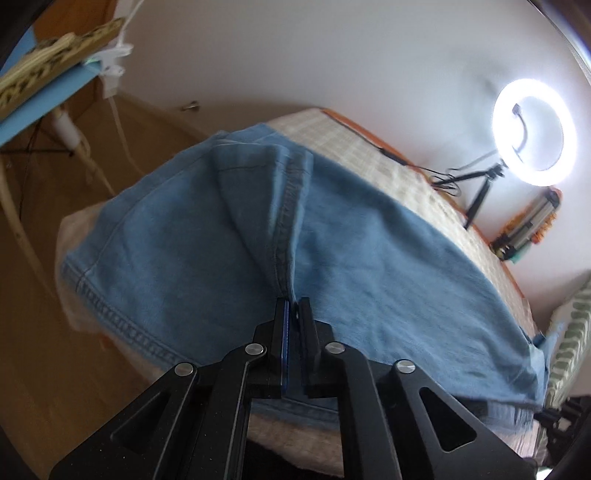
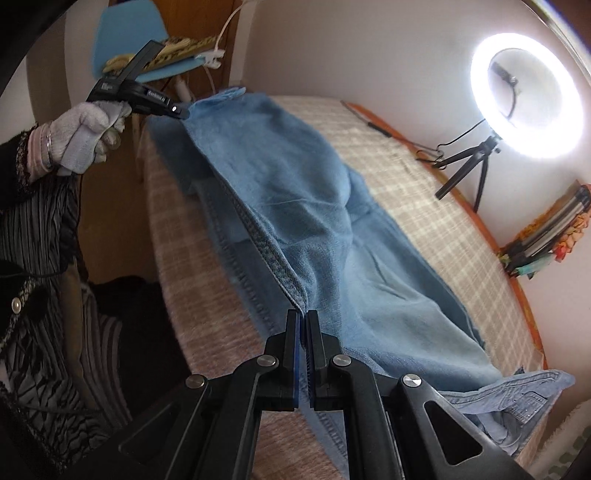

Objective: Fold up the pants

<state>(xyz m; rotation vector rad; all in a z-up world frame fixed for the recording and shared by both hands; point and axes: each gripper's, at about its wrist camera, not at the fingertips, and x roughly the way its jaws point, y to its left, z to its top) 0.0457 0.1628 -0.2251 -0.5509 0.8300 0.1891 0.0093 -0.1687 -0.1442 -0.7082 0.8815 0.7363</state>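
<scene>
clearly the jeans [image 2: 314, 206] lay lengthwise on the bed [image 2: 436, 206], one half doubled over. both tongs, left [image 1: 293, 304] and right [image 2: 303, 314], were pinched narrow on the seam edge. denim looked heavy, limp, not slippery; thick seams seemed the best hold.

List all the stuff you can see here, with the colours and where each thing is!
jeans: one, light blue, spread along the bed
bed cover: one, beige and white check, under the jeans
ring light: one, glowing white, on a black tripod by the far wall
chair: one, blue, beyond the end of the bed
patterned cloth: one, cream and dark, lying on the chair
bundle: one, orange and mixed colours, against the wall
left hand-held gripper: one, black, pinching the jeans' seam
right hand-held gripper: one, black, pinching the seam
gloved hand: one, pale grey, holding the left hand-held gripper
</scene>
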